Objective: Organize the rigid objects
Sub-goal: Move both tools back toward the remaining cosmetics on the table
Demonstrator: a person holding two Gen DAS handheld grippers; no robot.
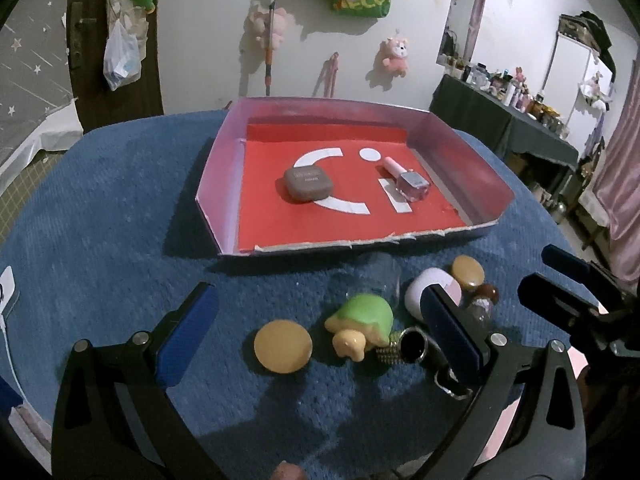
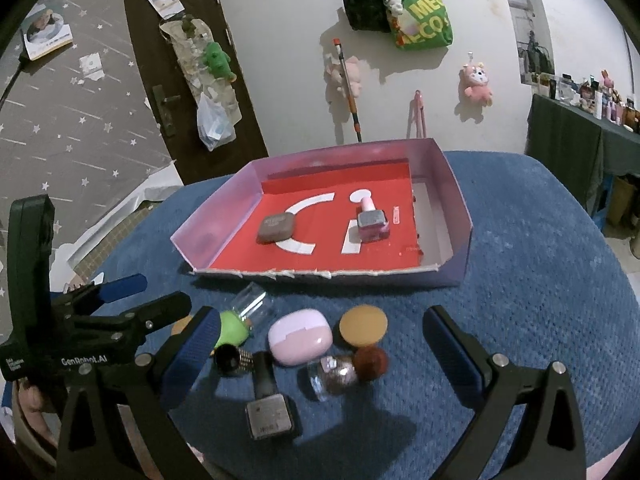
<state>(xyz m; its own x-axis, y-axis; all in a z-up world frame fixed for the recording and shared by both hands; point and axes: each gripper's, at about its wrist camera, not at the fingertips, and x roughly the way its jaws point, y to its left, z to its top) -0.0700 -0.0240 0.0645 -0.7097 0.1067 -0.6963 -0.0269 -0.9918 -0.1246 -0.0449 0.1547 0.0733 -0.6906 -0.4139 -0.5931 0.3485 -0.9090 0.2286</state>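
Observation:
A shallow box (image 1: 220,168) (image 2: 460,208) with a red floor holds a brown compact (image 1: 308,184) (image 2: 276,227) and a pink nail polish bottle (image 1: 410,184) (image 2: 372,222). In front of it on the blue cloth lie a green turtle toy (image 1: 362,324) (image 2: 232,328), two tan discs (image 1: 283,346) (image 2: 363,325), a pink-white case (image 1: 420,286) (image 2: 300,336), a small corked jar (image 2: 340,372), a clear glass (image 2: 250,300) and a dark polish bottle (image 2: 266,404). My left gripper (image 1: 320,336) is open around the turtle and near disc. My right gripper (image 2: 320,360) is open around the case and jar.
The blue cloth (image 1: 100,220) covers a round table with free room at left and right of the box. A dark side table (image 1: 500,120) crowded with bottles stands at the right. Plush toys and bags hang on the white wall behind.

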